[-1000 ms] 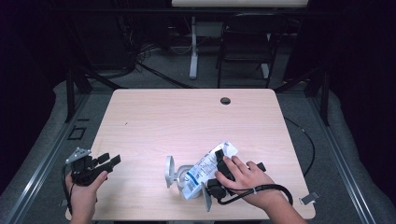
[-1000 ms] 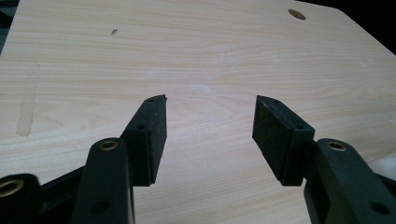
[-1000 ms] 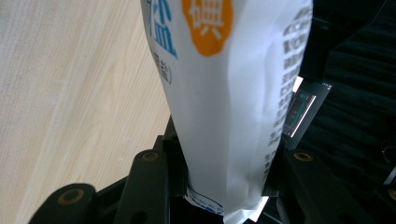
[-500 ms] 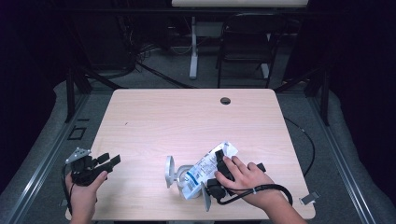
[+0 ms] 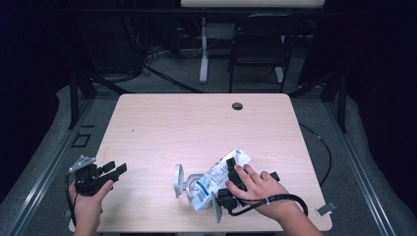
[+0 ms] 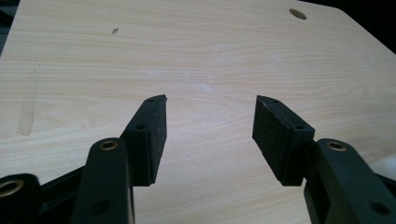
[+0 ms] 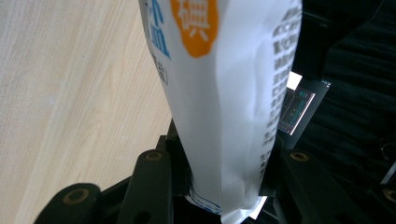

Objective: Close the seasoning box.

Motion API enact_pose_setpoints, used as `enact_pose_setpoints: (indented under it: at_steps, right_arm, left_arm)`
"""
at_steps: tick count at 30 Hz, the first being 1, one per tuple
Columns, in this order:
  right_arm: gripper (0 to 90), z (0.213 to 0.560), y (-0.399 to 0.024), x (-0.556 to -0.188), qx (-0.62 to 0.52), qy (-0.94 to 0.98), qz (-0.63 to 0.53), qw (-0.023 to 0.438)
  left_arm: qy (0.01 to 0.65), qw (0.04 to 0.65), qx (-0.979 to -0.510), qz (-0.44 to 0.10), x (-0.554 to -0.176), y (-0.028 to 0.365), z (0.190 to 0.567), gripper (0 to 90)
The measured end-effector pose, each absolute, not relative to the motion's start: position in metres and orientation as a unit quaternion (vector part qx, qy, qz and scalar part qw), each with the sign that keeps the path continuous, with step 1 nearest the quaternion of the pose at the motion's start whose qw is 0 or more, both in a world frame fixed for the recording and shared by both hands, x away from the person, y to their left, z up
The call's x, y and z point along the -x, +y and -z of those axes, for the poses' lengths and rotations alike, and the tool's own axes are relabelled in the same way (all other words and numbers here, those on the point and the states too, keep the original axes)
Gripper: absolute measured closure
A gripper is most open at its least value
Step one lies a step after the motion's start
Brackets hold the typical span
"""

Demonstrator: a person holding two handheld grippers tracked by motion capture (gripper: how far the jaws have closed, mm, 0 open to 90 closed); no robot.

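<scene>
A white printed bag (image 5: 216, 174) lies tilted near the table's front edge, its lower end over a shiny metal container (image 5: 189, 183) with a round lid (image 5: 177, 180) standing up beside it. My right gripper (image 5: 227, 181) is shut on the bag. In the right gripper view the bag (image 7: 224, 93) is pinched between both jaws, with blue and orange print on it. My left gripper (image 5: 115, 167) hovers at the front left corner of the table, well apart from the bag. Its jaws stand open over bare wood (image 6: 210, 116) with nothing between them.
The light wooden table (image 5: 196, 123) has a dark cable hole (image 5: 237, 105) near its far edge. A black chair (image 5: 260, 49) and a desk leg stand beyond the table. A black cable (image 5: 324, 147) loops off the right edge.
</scene>
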State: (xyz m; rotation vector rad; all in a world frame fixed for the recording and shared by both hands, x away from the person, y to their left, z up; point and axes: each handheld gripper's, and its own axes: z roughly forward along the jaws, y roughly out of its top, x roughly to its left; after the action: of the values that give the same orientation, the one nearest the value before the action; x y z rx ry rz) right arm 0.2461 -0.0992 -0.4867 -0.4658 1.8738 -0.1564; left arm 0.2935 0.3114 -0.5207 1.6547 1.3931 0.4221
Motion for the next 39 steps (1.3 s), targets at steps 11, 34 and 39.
enact_pose_setpoints:
  at_steps: [11, 34, 39]
  right_arm:
    - [67.1, 0.4857, -0.0985, -0.2459, 0.202, 0.794, 0.07, 0.569]
    - [70.1, 0.4845, -0.0981, -0.2453, 0.202, 0.794, 0.071, 0.569]
    - [70.7, 0.4843, -0.0981, -0.2443, 0.201, 0.794, 0.07, 0.569]
  left_arm:
    - [0.564, 0.454, -0.669, -0.171, -0.2935, 0.3115, 0.5207, 45.5]
    - [0.563, 0.45, -0.672, -0.167, -0.2935, 0.313, 0.5205, 45.5]
    - [0.564, 0.45, -0.672, -0.167, -0.2936, 0.313, 0.5208, 45.5]
